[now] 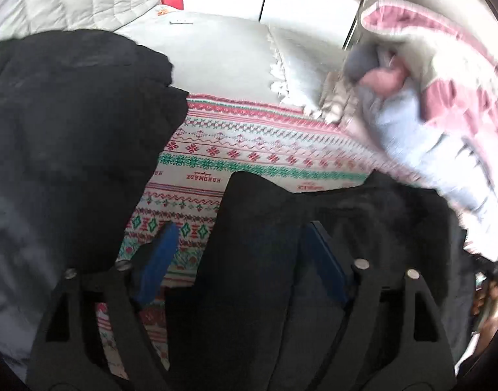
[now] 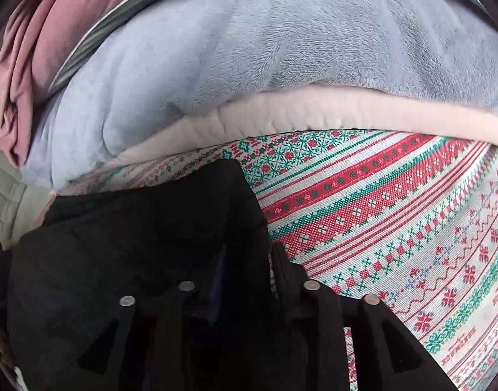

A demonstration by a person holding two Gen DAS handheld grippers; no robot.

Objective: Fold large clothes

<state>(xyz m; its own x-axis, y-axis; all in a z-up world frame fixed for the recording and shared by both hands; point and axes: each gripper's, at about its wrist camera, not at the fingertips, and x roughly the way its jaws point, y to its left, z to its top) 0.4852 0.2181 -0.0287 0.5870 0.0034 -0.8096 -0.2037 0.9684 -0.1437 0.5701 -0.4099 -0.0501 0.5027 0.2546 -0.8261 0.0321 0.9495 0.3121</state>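
Landmark: patterned red-green woven cloth (image 1: 249, 143) covering the bed.

Black garment (image 1: 69, 123) lies bunched on it, one fold running between the left gripper (image 1: 239, 244) fingers, which are spread wide and not pressing. Right gripper (image 2: 245, 260) is half buried in the same black fabric; can't tell if it pinches.

Looks like a fold just laid and released. Next: regrasp an edge, pull flat.

Beyond the cloth: grey fleece blanket (image 2: 281, 39), pink fabric (image 2: 30, 65), plain pale bedding (image 1: 223, 49), white wall panels.
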